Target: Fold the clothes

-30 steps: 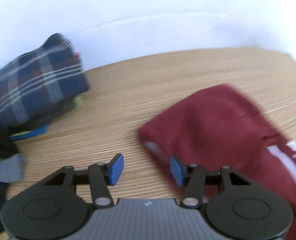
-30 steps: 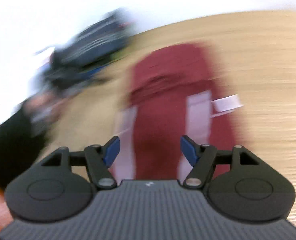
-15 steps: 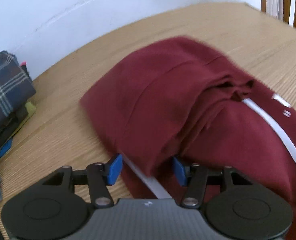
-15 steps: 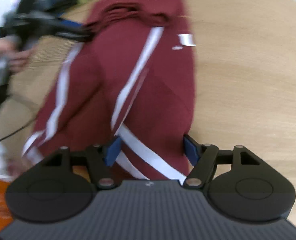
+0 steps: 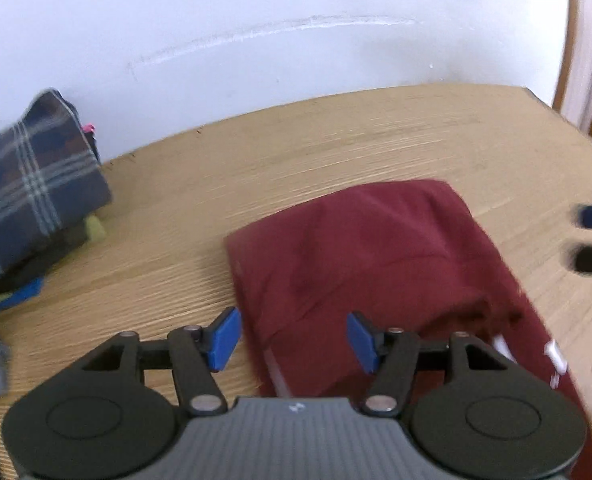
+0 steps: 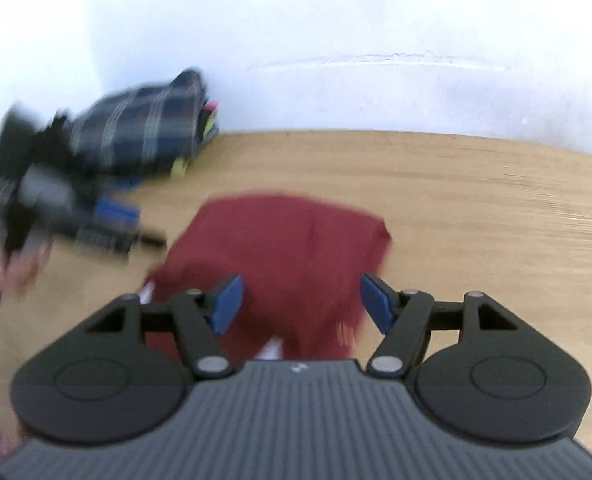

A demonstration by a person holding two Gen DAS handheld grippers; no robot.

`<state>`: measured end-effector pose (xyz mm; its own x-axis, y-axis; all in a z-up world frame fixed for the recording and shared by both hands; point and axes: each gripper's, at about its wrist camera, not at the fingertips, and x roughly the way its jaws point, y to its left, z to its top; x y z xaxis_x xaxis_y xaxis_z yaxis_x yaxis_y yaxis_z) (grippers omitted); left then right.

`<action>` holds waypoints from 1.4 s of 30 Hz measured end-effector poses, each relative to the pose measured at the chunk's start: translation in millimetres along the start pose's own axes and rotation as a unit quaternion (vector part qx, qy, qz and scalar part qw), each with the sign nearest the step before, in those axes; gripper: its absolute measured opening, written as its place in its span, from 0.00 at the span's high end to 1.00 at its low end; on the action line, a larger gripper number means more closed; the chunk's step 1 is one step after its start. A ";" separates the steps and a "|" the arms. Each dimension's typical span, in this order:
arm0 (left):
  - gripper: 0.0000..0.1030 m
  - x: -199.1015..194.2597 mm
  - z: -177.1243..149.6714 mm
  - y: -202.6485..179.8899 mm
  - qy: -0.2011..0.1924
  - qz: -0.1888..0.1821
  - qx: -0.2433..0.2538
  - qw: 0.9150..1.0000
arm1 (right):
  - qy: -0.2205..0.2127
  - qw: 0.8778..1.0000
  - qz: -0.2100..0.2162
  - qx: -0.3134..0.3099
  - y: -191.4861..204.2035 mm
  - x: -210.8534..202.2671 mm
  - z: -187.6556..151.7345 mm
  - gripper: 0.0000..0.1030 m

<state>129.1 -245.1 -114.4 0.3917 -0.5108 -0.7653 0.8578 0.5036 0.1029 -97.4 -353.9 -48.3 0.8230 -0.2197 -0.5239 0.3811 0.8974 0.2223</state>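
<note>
A maroon garment (image 5: 376, 264) with white stripes lay ahead of the blue-padded left hand-held gripper (image 5: 291, 338), a navy plaid cloth (image 5: 27, 184) to its left, on the light wood-grain table (image 5: 336, 140)

No words, numbers or brand names can be read in either view. The folded maroon fabric garment with white stripes (image 5: 376, 264) carries small white marks (image 5: 554, 360) near its right edge in the left wrist view, but they are blurred and cannot be made out as letters. A tiny pale emblem (image 5: 297, 407) sits on the ribbed grey body of the left gripper, and a like one (image 6: 297, 368) on the right gripper's body; both are too small to read.
</note>
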 end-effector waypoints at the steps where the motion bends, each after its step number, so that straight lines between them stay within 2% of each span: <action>1: 0.41 8.4 -0.1 -5.0 0.006 -0.002 0.000 1.000 | 0.002 1.000 0.012 0.012 -5.4 17.6 4.6 0.34; 4: 0.38 26.9 -5.4 -12.1 0.019 0.021 0.004 1.000 | 0.023 0.998 0.048 0.043 -19.9 67.3 9.9 0.34; 5: 0.35 28.4 -8.6 -9.9 0.020 0.024 0.000 1.000 | 0.031 0.996 0.059 0.053 -24.7 83.9 11.6 0.34; 6: 0.31 30.1 -11.4 -6.8 0.024 0.027 -0.006 0.999 | 0.054 0.995 0.059 0.051 -30.6 99.5 7.2 0.35; 8: 0.31 29.0 -12.9 2.7 0.044 0.024 -0.032 0.998 | 0.088 0.993 0.051 0.053 -50.9 115.0 -9.8 0.36; 10: 0.39 19.2 -8.7 8.1 0.053 0.020 -0.058 0.997 | 0.051 0.993 0.061 0.085 -78.6 94.1 -14.6 0.35; 11: 0.40 12.5 -4.8 7.7 0.051 0.019 -0.066 0.996 | 0.025 0.992 0.068 0.103 -93.0 80.2 -15.6 0.35; 13: 0.40 2.9 9.6 -5.2 0.033 0.019 -0.054 0.998 | -0.014 0.997 0.028 0.065 -112.7 63.8 -13.0 0.33; 15: 0.40 1.3 27.2 -26.7 0.021 0.000 -0.034 0.999 | -0.001 0.999 -0.031 -0.025 -121.8 72.7 -9.9 0.33; 17: 0.39 5.8 40.9 -55.0 0.014 -0.013 -0.002 1.000 | 0.020 0.995 -0.047 -0.082 -126.7 86.0 -8.9 0.34; 20: 0.39 22.1 50.0 -95.9 0.012 -0.014 0.051 0.998 | 0.033 0.993 -0.031 -0.111 -129.2 97.7 -8.3 0.36; 24: 0.38 43.5 47.3 -115.9 0.035 -0.005 0.075 0.997 | 0.055 0.985 -0.007 -0.161 -126.4 106.1 -14.8 0.36; 29: 0.37 43.9 41.6 -112.9 0.031 -0.011 0.081 0.996 | 0.040 0.981 0.014 -0.189 -127.5 103.7 -15.0 0.36; 33: 0.37 39.9 37.9 -107.6 0.024 -0.020 0.072 0.997 | 0.028 0.988 0.033 -0.151 -131.2 119.4 -4.6 0.36; 35: 0.37 40.0 36.4 -104.6 0.024 -0.024 0.067 0.997 | 0.013 0.988 0.054 -0.144 -131.8 112.3 -0.9 0.36; 37: 0.37 42.0 35.2 -101.6 0.024 -0.029 0.065 0.997 | 0.022 0.986 0.065 -0.154 -126.9 107.6 -1.5 0.36; 40: 0.36 45.4 35.3 -98.7 0.024 -0.033 0.065 0.997 | 0.058 0.976 0.066 -0.201 -118.5 118.0 -9.2 0.36; 42: 0.36 47.8 35.4 -98.6 0.024 -0.035 0.065 0.997 | 0.051 0.979 0.066 -0.184 -121.2 124.4 -5.2 0.36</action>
<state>75.0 -343.8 -138.7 0.3163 -0.5053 -0.8029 0.9195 0.3717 0.1283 -43.5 -488.1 -144.7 0.8011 -0.0691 -0.5945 0.0799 0.9968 -0.0082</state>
